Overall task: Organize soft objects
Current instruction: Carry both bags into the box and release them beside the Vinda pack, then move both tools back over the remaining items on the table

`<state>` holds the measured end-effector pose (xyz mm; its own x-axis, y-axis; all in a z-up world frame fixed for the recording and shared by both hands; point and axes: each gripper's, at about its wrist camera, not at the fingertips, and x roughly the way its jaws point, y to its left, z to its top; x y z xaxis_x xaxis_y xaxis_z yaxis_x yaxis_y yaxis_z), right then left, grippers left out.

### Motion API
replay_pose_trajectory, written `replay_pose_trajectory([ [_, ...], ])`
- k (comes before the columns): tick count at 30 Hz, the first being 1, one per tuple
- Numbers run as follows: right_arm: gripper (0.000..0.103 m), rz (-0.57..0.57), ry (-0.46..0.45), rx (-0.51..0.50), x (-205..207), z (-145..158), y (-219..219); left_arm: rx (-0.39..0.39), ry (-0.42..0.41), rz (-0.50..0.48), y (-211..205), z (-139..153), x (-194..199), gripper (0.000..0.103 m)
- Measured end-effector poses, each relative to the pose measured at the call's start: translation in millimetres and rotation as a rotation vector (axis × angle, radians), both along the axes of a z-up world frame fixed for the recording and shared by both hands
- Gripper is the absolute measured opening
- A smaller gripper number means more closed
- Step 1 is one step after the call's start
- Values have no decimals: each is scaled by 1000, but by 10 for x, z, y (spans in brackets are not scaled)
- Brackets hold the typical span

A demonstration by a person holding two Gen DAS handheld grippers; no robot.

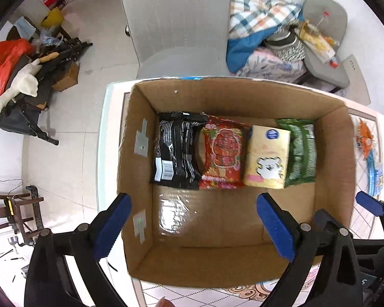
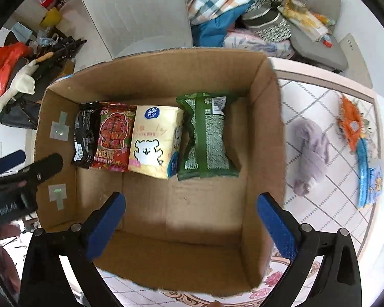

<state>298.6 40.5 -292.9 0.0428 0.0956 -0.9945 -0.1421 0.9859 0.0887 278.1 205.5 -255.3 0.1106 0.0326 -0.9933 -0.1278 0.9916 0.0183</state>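
An open cardboard box (image 1: pixel 140 117) (image 2: pixel 266 133) stands on the table. Along its far wall lie a black packet (image 1: pixel 175 151) (image 2: pixel 85 134), a red packet (image 1: pixel 222 153) (image 2: pixel 114 136), a yellow tissue pack (image 1: pixel 267 153) (image 2: pixel 155 140) and a green packet (image 1: pixel 300 151) (image 2: pixel 207 135). My left gripper (image 1: pixel 194 226) is open and empty above the box's near left part. My right gripper (image 2: pixel 192 226) is open and empty above the box's near half. On the table right of the box lie a grey-purple fuzzy cloth (image 2: pixel 309 153) and an orange and blue soft toy (image 2: pixel 358 143) (image 1: pixel 368 151).
A grey chair (image 1: pixel 176 23) (image 2: pixel 138 12) stands behind the table. A second chair (image 1: pixel 325 38) (image 2: pixel 317 25) holds piled clothes and a plaid blanket (image 1: pixel 256 7). Clutter with a white goose toy (image 1: pixel 20 84) and red bag (image 1: pixel 2 64) sits on the floor at left.
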Motion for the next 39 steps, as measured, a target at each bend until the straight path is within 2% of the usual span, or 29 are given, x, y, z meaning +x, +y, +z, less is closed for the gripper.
replay_pose_trajectory([
  [6, 103, -6, -62, 5, -369, 264, -96, 38, -97, 9, -99, 320, -385, 100],
  [11, 103, -15, -109, 27, -686, 516, -202, 15, -132, 33, -126, 513, -688, 100],
  [17, 103, -30, -198, 38, -1064, 933, -354, 24, -182, 12, -236, 839, -1026, 100],
  [21, 103, -36, -223, 73, -1293, 1189, -437, 31, -217, -1, -306, 1067, -1244, 100],
  [26, 103, -21, -274, 85, -1517, 1434, -509, 38, -240, 21, -309, 1249, -1512, 100],
  [33, 103, -17, -263, 150, -1606, 1487, -636, 17, -241, 61, -362, 1299, -1642, 100],
  [37, 103, -53, -243, 174, -1560, 1448, -911, 4, -231, 20, -629, 1286, -1531, 100],
  [39, 103, -96, -231, 177, -1504, 1419, -1191, -12, -226, -23, -917, 1258, -1398, 100],
])
